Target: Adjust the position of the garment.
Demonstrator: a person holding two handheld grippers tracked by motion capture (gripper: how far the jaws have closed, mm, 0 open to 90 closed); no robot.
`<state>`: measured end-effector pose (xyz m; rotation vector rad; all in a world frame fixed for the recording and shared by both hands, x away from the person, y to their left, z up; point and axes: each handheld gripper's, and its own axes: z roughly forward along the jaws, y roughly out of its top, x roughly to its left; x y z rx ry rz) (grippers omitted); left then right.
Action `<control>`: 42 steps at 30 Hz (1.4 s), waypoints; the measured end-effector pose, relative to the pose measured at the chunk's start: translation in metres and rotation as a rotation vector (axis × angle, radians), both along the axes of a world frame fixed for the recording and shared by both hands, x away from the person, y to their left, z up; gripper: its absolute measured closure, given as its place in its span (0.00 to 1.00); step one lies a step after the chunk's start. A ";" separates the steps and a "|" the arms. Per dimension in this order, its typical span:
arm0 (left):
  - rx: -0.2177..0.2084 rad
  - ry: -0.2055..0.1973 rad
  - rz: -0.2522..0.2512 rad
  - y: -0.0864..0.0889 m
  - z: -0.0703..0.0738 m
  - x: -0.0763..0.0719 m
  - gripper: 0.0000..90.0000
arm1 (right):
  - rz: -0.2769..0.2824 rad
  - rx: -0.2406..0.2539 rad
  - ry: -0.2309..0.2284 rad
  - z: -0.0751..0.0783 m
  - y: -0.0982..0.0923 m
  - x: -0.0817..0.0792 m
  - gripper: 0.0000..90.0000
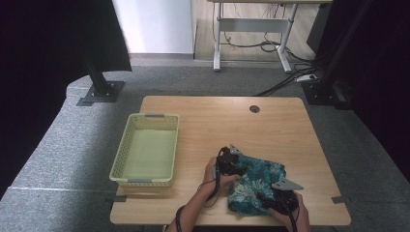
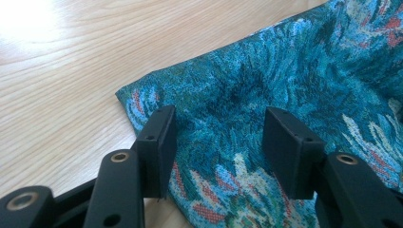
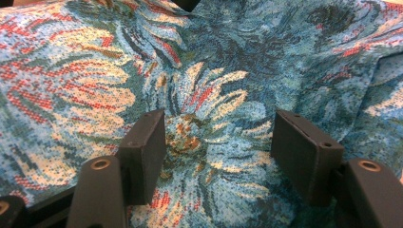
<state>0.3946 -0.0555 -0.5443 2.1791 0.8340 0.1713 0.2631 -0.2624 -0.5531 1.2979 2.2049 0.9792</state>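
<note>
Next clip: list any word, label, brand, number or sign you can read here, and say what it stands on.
None: no readable text in any view.
The teal floral-patterned cloth carries woven flowers, no lettering.
The pale yellow-green plastic basket, the light wooden table and the jaws of both hand-held grippers show no label or number.

I see the cloth [image 1: 255, 182] low and right of centre in the high view, a teal fabric with a woven flower print in cream, red and darker blue, lying bunched and loosely folded on the wooden table's near edge. In the left gripper view its hemmed corner [image 2: 129, 97] lies flat on the wood at centre left, with the rest spreading up to the right. In the right gripper view I see the cloth rumpled in soft folds, a big cream-and-red flower [image 3: 209, 118] at centre.
</note>
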 end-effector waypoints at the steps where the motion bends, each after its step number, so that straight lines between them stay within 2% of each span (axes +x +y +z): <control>1: -0.002 -0.001 0.001 -0.002 0.000 -0.001 0.51 | -0.002 0.000 0.000 0.000 -0.002 -0.001 0.40; 7: 0.002 -0.007 -0.006 -0.006 0.000 -0.003 0.51 | -0.004 0.005 -0.010 -0.001 -0.007 -0.005 0.40; 14: -0.018 0.023 -0.002 -0.004 0.000 -0.003 0.51 | 0.005 0.008 -0.013 -0.001 -0.010 -0.006 0.40; 18: -0.008 0.039 -0.007 -0.004 0.002 -0.001 0.50 | 0.012 0.006 -0.008 -0.001 -0.010 -0.005 0.39; 21: -0.004 0.031 0.012 -0.002 0.005 -0.001 0.49 | 0.015 0.004 -0.014 -0.001 -0.010 -0.005 0.39; 23: -0.013 0.028 0.019 0.002 0.009 0.000 0.49 | 0.023 0.005 -0.027 -0.002 -0.011 -0.005 0.39; 28: -0.055 0.005 0.030 0.015 0.023 -0.003 0.49 | 0.011 0.053 -0.060 0.003 -0.015 -0.008 0.39; 32: -0.075 -0.007 0.034 0.026 0.032 -0.007 0.48 | 0.004 0.068 -0.067 0.008 -0.016 -0.012 0.38; 42: -0.103 -0.012 0.053 0.048 0.038 -0.013 0.48 | -0.008 0.079 -0.104 0.016 -0.028 -0.026 0.37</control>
